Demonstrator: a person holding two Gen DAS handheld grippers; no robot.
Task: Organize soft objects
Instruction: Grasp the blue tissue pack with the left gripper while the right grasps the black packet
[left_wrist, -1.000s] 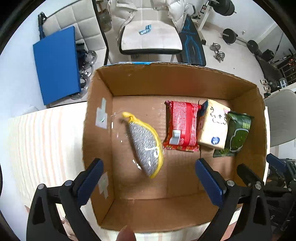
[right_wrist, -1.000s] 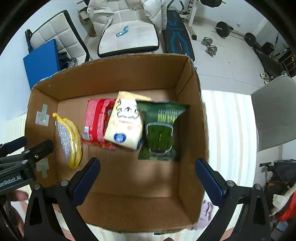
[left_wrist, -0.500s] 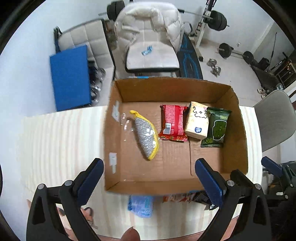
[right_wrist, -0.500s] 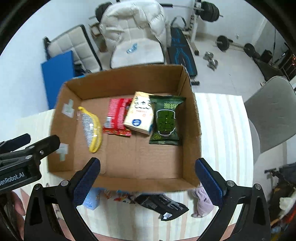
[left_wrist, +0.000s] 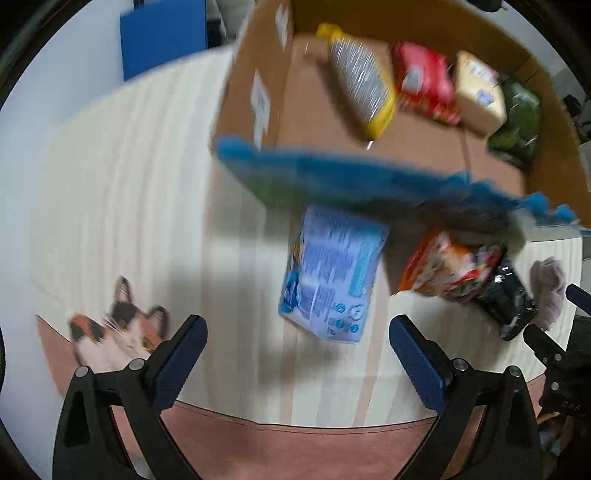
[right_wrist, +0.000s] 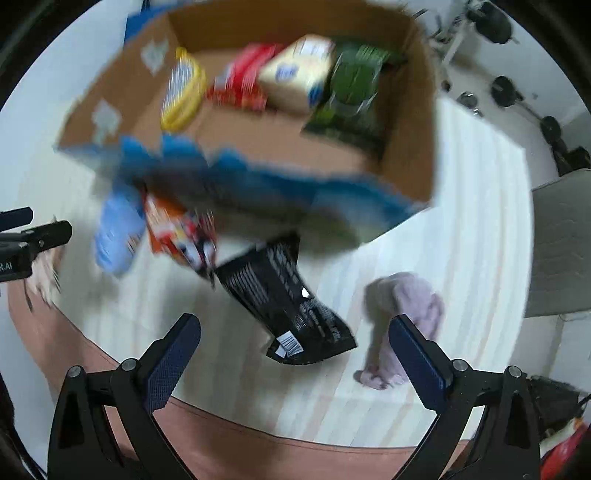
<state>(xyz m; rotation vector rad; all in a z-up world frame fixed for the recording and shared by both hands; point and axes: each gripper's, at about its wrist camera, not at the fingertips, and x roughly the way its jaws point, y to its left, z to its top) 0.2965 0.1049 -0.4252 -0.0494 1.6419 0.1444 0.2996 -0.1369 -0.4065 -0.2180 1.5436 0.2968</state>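
Observation:
A cardboard box (left_wrist: 258, 122) (right_wrist: 410, 147) stands on the striped table and holds a yellow-edged scrubber (left_wrist: 358, 81), a red pack (left_wrist: 424, 81), a cream pack (left_wrist: 480, 96) and a green pack (left_wrist: 517, 114). In front of it lie a blue pack (left_wrist: 332, 284) (right_wrist: 118, 236), an orange pack (left_wrist: 443, 266) (right_wrist: 173, 229), a black pack (right_wrist: 288, 306) (left_wrist: 506, 302) and a lilac cloth (right_wrist: 410, 317) (left_wrist: 550, 291). My left gripper (left_wrist: 297, 354) is open and empty above the blue pack. My right gripper (right_wrist: 293, 354) is open and empty over the black pack.
A cat-shaped picture (left_wrist: 118, 332) lies at the table's front left. The table's front edge (left_wrist: 295, 421) runs just ahead of the fingers. A grey chair (right_wrist: 561, 240) stands right of the table; weights (right_wrist: 506, 88) lie on the floor beyond.
Both grippers have pulled back and dropped from over the box toward the table's front. The loose packs and cloth in front of the box now fill the views. Both stay open.

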